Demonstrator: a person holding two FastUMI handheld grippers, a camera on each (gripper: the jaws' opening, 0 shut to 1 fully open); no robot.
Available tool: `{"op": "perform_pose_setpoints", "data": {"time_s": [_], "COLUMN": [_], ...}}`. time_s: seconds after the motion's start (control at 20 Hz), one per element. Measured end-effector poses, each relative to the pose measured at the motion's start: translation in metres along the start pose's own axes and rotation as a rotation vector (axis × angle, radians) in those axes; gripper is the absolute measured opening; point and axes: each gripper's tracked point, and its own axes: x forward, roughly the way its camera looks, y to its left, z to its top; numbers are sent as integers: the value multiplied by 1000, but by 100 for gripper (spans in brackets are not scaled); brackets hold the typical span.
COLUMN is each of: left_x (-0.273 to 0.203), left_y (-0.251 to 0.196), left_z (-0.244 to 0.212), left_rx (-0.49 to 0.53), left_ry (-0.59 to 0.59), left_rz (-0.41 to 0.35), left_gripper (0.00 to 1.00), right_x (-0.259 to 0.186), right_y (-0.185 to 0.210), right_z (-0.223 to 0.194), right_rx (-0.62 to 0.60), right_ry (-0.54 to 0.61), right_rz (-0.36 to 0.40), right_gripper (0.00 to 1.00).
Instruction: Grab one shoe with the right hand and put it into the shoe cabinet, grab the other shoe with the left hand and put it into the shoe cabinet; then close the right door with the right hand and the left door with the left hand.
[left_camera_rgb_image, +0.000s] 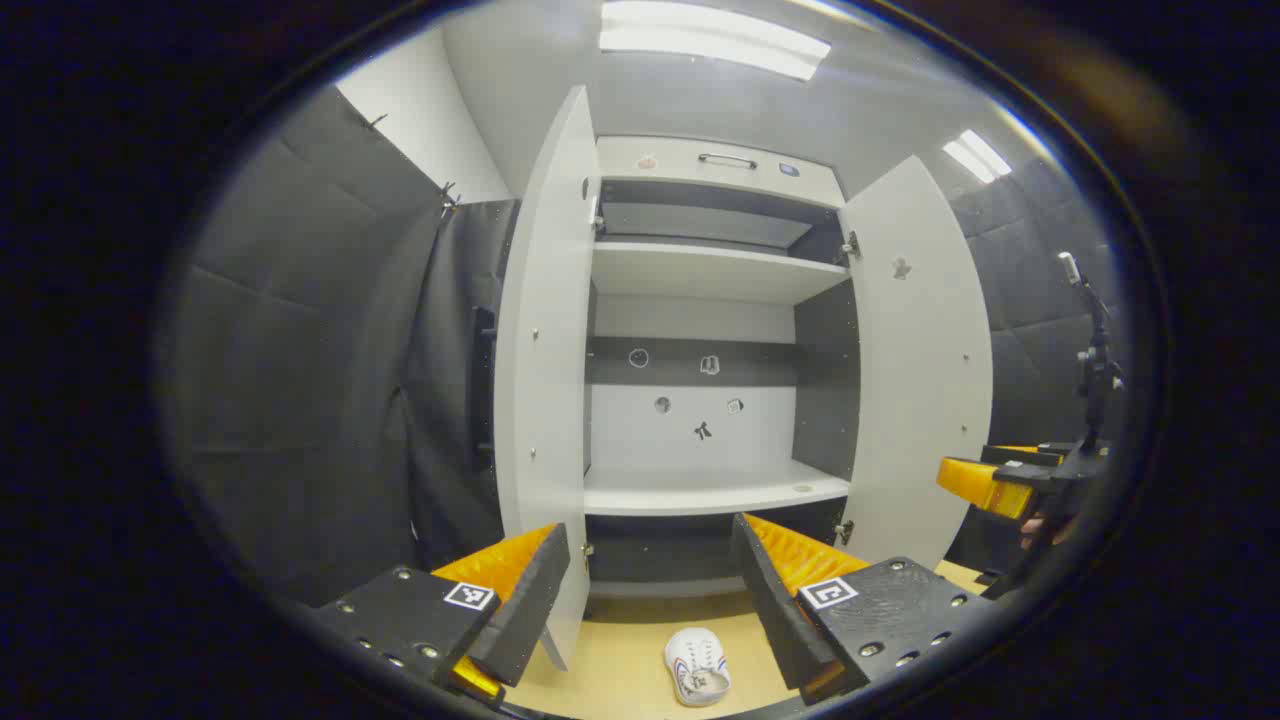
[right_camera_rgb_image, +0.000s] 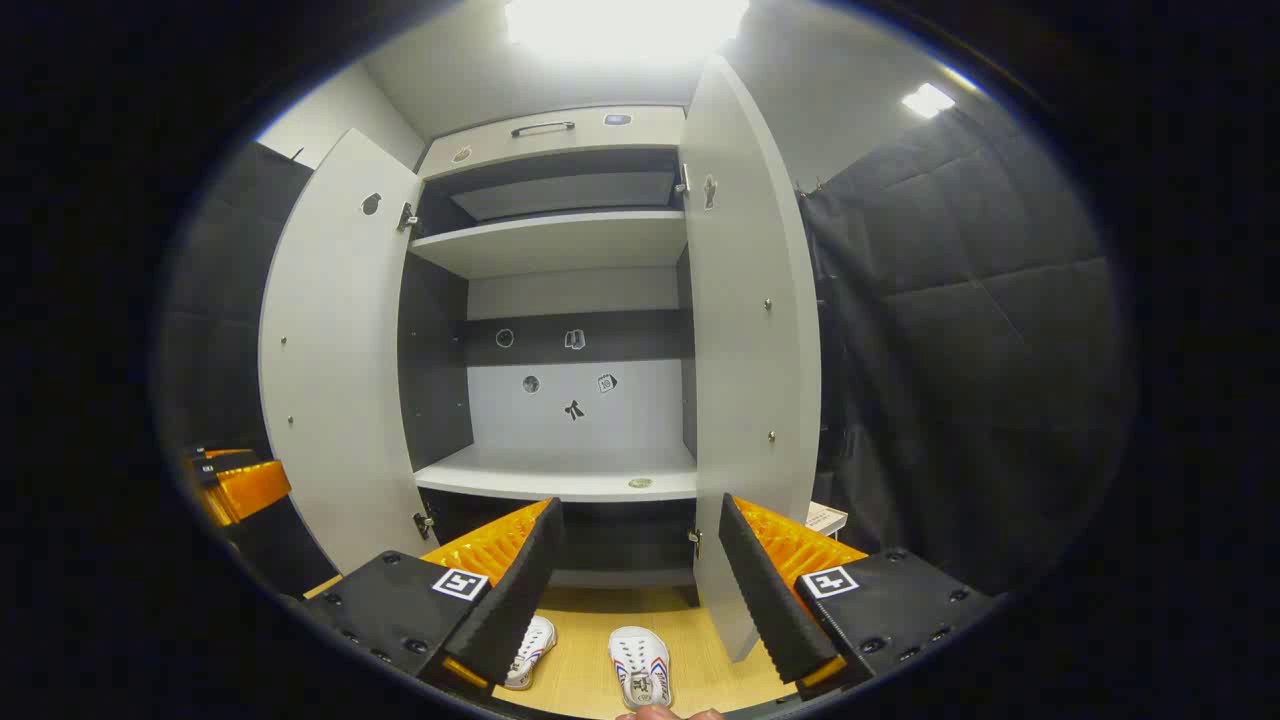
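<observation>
shoes on the floor before the open shoe cabinet, both grippers empty and held above them.

one shoe (right_camera_rgb_image: 640, 668) lies on the wooden floor (right_camera_rgb_image: 580, 690) just in front of the shoe cabinet (right_camera_rgb_image: 560, 480), toe toward it, and the other shoe (right_camera_rgb_image: 528, 650) sits just beside it, partly hidden behind a finger. right gripper (right_camera_rgb_image: 635, 580) and left gripper (left_camera_rgb_image: 650, 590) both hover with jaws wide apart, holding nothing. right door (right_camera_rgb_image: 750, 340) and left door (right_camera_rgb_image: 335, 360) stand fully open. risk, as i judge it: the shoes lie close together, so a wide-open grab could nudge or catch the neighbour; a shoe carried upward might also clip the shelf (right_camera_rgb_image: 560, 485) edge or a door.
</observation>
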Motion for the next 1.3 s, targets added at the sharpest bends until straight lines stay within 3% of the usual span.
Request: {"op": "perform_pose_setpoints", "data": {"time_s": [0.2, 0.25, 0.4, 0.6, 0.75, 0.8, 1.0, 1.05, 1.3], "left_x": [11, 12, 10, 9, 9, 9, 0, -3, -16], "left_y": [-3, -5, -12, -16, -12, -12, -3, -1, 7], "left_z": [17, 15, 3, 0, -1, -2, -12, -15, -27], "left_rx": [8, 12, -10, -52, -66, -71, -52, -50, -63], "left_ry": [-40, -38, -7, 2, 9, 11, 30, 36, 67], "left_rz": [-3, -3, -15, -27, -16, -15, 24, 34, 62], "left_gripper": [94, 99, 100, 99, 99, 94, 91, 94, 94], "right_x": [-4, -5, -5, -4, -4, -5, 2, 5, 25], "right_y": [6, 6, 3, -2, 1, 3, 13, 16, 22], "right_z": [-4, -2, 1, -2, -14, -19, -24, -24, -39], "right_rx": [-13, -16, -19, -27, -38, -36, -42, -44, -73], "right_ry": [7, 1, -11, -2, 38, 51, 73, 80, 126], "right_rz": [17, 16, 19, 19, 19, 26, 62, 77, 105], "right_gripper": [98, 98, 94, 98, 98, 94, 98, 94, 98]}}
